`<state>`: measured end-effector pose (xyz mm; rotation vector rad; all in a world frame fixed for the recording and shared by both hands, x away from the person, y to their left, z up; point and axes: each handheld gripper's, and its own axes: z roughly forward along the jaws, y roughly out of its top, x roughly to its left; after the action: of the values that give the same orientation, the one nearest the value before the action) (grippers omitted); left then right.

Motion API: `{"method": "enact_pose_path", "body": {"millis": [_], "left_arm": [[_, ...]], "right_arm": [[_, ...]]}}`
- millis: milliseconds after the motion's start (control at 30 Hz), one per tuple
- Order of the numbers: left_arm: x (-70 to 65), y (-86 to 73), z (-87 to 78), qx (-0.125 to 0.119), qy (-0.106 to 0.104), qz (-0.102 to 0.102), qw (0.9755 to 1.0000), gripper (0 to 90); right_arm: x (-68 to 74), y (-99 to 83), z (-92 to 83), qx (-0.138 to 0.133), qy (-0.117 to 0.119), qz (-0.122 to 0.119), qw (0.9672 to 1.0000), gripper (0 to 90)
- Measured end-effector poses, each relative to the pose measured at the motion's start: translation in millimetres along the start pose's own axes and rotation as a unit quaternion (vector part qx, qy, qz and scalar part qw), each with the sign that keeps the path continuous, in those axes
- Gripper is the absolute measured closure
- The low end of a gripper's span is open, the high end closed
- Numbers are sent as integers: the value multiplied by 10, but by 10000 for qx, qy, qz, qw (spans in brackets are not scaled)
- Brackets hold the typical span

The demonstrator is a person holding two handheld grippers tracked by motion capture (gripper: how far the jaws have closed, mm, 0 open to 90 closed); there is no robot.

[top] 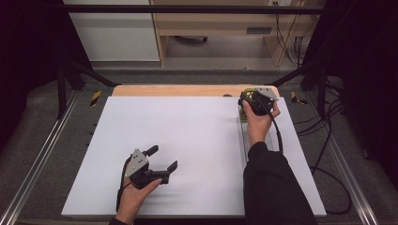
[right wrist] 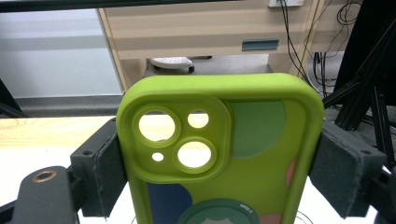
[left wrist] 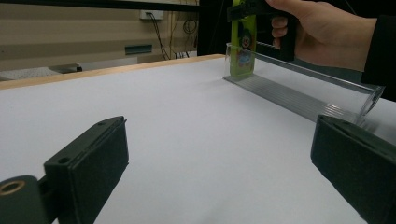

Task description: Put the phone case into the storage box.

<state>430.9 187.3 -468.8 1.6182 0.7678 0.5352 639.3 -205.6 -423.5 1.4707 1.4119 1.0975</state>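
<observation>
Phone case (right wrist: 224,154): green, upright, far right, standing in clear rack (left wrist: 299,91).
Right gripper (top: 251,104) pinches its sides; left gripper (top: 162,159) spread, near left.

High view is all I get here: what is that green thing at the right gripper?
Observer: A green phone case, camera cutouts empty; the right gripper has its pads pressed on both edges.
Operator: Is it free of the table?
Observer: No, the left gripper view shows its lower end standing in a clear plastic rack.
Operator: And the left gripper?
Observer: The left gripper has its jaws wide apart, with bare white table between them.
</observation>
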Motion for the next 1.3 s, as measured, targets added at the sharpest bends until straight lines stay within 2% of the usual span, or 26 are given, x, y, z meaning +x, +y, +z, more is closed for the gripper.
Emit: {"method": "enact_pose_path", "body": {"millis": [867,1300], "left_arm": [[-6,-1,6,16,-10,14,10000,37],[-9,-2,9,26,-13,27,10000,37]], "right_arm": [[63,-23,9,3,55,-360,9993,153],[37,-19,18,50,108,-364,9993,151]]}}
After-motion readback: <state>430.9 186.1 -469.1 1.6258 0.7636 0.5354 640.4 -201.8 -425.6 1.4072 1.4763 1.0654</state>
